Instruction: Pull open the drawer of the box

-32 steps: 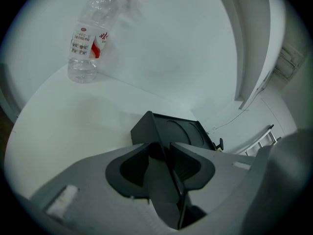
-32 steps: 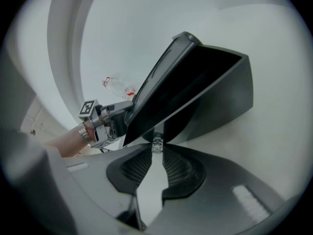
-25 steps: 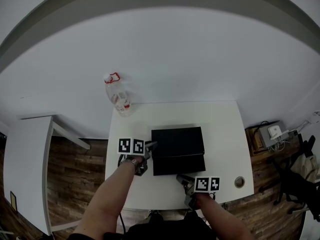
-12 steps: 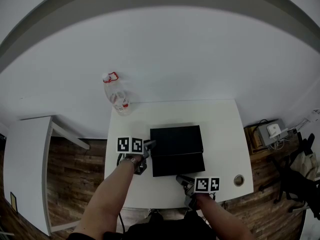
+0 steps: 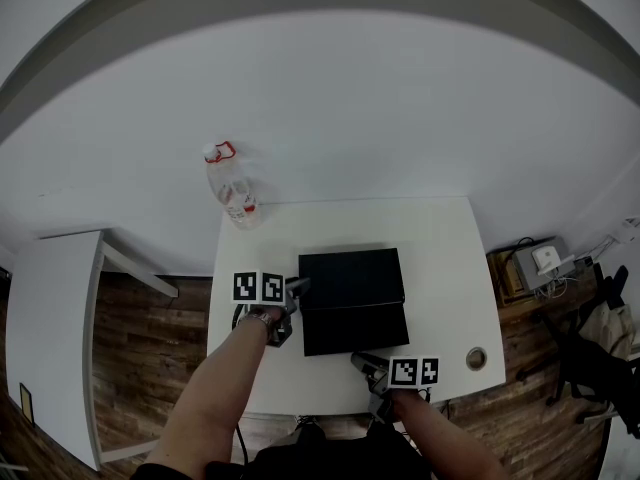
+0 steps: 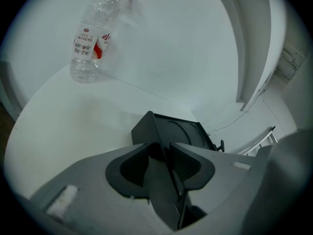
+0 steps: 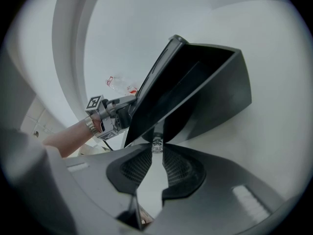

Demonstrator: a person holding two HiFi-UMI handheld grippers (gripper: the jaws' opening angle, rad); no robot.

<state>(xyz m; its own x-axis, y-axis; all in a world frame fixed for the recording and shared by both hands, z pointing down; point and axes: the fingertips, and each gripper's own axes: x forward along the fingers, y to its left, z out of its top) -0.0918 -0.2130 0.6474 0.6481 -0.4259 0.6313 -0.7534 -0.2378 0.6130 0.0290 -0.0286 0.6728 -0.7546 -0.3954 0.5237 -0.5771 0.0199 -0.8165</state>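
In the head view, a black box (image 5: 350,276) sat mid-desk (image 5: 440,268), its drawer (image 5: 357,330) facing the person. How far the drawer stood out could not be judged. A clear bottle (image 5: 232,190) with a red cap ring and a red-and-white label stood at the far left corner, the print too small to read. The left gripper (image 5: 296,290) met the box's left side and the right gripper (image 5: 362,360) its front, and both marker cubes showed black-and-white squares. In the left gripper view, the jaws were clamped on a corner wall of the box. The bottle label showed only rows of tiny illegible characters, and the bottle's top was cut off by the picture's edge. In the right gripper view, the jaw tips pinched a small shiny knob (image 7: 156,144) on the drawer. The box loomed tilted and dark, with its inside hard to make out.
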